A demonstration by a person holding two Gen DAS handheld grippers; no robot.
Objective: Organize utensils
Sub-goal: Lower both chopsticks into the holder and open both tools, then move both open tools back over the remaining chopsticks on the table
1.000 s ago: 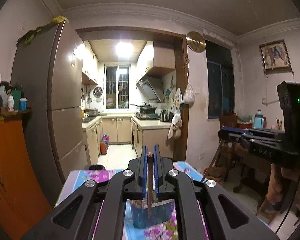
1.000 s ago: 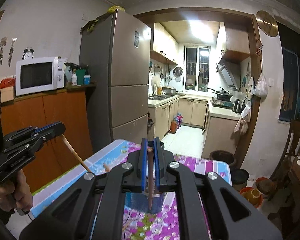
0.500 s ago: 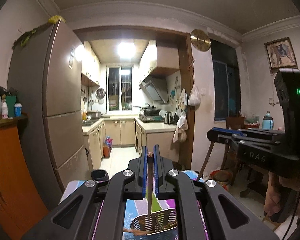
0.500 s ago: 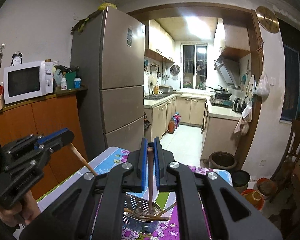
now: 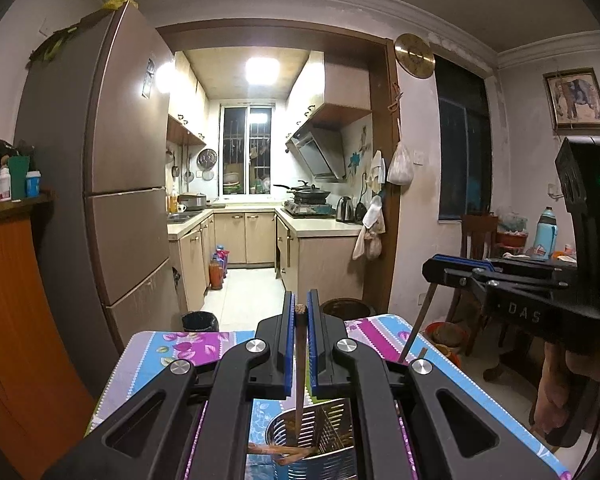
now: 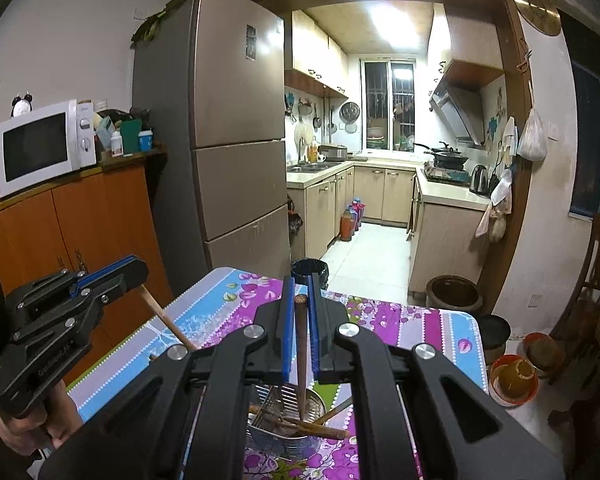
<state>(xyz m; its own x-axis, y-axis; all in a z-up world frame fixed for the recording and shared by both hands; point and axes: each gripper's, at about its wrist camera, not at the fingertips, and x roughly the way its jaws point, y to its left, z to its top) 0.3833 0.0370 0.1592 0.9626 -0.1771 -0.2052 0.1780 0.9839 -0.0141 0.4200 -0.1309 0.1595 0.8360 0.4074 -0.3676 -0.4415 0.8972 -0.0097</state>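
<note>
In the left wrist view my left gripper (image 5: 299, 314) is shut on a brown chopstick (image 5: 300, 364) that hangs tip down over a perforated metal utensil holder (image 5: 324, 428) with several chopsticks lying in it. My right gripper (image 5: 456, 268) shows at the right, shut on another chopstick (image 5: 416, 332). In the right wrist view my right gripper (image 6: 300, 300) grips its chopstick (image 6: 301, 360) with the tip inside the holder (image 6: 276, 440). At the left my left gripper (image 6: 116, 274) holds its slanted chopstick (image 6: 168, 320).
The holder stands on a table with a floral cloth (image 6: 420, 328). A fridge (image 6: 228, 152) and an orange cabinet (image 6: 96, 216) with a microwave (image 6: 40, 148) lie left. Bins (image 6: 454, 292) and a bowl (image 6: 514, 376) sit on the floor, a wooden chair (image 6: 596, 280) right.
Both grippers have moved forward and lower over the table, each still holding its chopstick. The metal holder has come into view beneath them and the chopstick tips now reach it.
</note>
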